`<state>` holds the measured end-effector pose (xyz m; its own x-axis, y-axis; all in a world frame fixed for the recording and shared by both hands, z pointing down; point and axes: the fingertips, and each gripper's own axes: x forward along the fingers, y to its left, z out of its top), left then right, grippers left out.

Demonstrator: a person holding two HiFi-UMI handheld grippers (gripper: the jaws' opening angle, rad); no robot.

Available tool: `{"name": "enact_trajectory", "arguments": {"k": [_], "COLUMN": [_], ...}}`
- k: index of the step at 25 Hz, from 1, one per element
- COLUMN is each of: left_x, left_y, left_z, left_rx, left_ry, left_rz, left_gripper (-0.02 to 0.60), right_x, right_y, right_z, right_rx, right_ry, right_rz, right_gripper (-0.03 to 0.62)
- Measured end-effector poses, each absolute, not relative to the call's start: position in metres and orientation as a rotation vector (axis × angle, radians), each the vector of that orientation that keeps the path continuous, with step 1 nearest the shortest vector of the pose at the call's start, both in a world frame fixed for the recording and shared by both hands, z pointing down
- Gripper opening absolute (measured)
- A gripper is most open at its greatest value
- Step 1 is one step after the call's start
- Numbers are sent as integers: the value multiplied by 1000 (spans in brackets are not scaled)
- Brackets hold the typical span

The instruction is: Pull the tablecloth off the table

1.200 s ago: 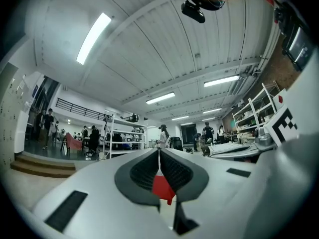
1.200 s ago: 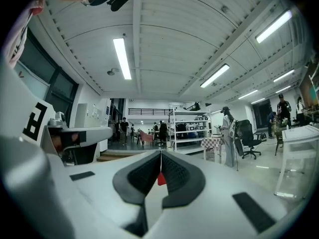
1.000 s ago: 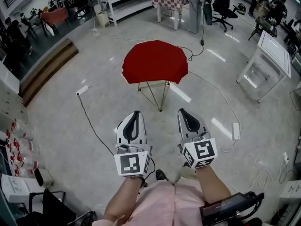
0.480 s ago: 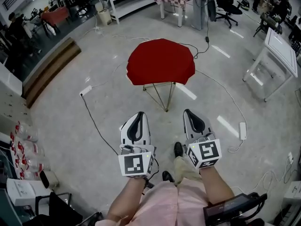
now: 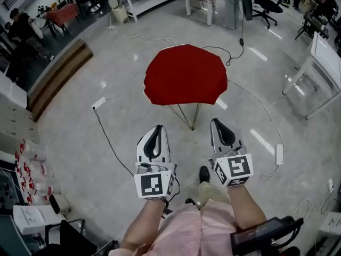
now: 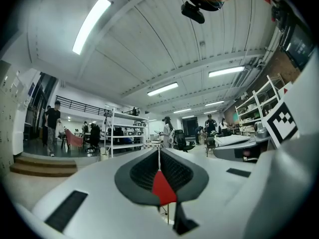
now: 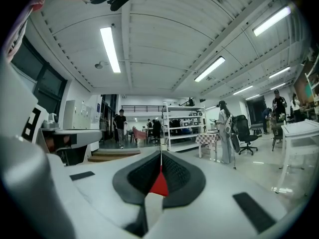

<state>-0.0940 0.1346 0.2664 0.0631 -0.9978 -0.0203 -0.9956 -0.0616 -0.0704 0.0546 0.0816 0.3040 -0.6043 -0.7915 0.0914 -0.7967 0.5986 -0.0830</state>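
Approach step: cloth not yet gripped.
The red tablecloth [image 5: 185,74] drapes the worktop [image 5: 192,125] at upper centre. The left hand-held gripper [image 5: 156,128] and right hand-held gripper [image 5: 217,121] are closed, empty and short of it. Next they likely open and pinch the near hem.

Left gripper [image 5: 156,128] and right gripper [image 5: 218,122] carried nearer to table [image 5: 186,115]. Cloth [image 5: 185,74] seen larger, lower in head view. Shoe [image 5: 203,174] brought into view between grippers.
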Motion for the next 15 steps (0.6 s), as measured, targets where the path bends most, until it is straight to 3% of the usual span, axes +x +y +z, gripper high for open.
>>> {"name": "enact_trajectory", "arguments": {"k": [8,15], "left_x": [-124,-83], "left_y": [112,31], "left_z": [247,260], "left_rx": [-2217,-2199], "left_ry": [2126,2125], "left_rz": [-47,-75], "left_gripper": [29,29], "right_x": [28,64], "right_y": [59,-25], "right_z": [281,289], "right_rx": [1362,1337], "right_ry": [-2789,-2829], "right_rz": [154,139], "right_gripper": [14,14]}}
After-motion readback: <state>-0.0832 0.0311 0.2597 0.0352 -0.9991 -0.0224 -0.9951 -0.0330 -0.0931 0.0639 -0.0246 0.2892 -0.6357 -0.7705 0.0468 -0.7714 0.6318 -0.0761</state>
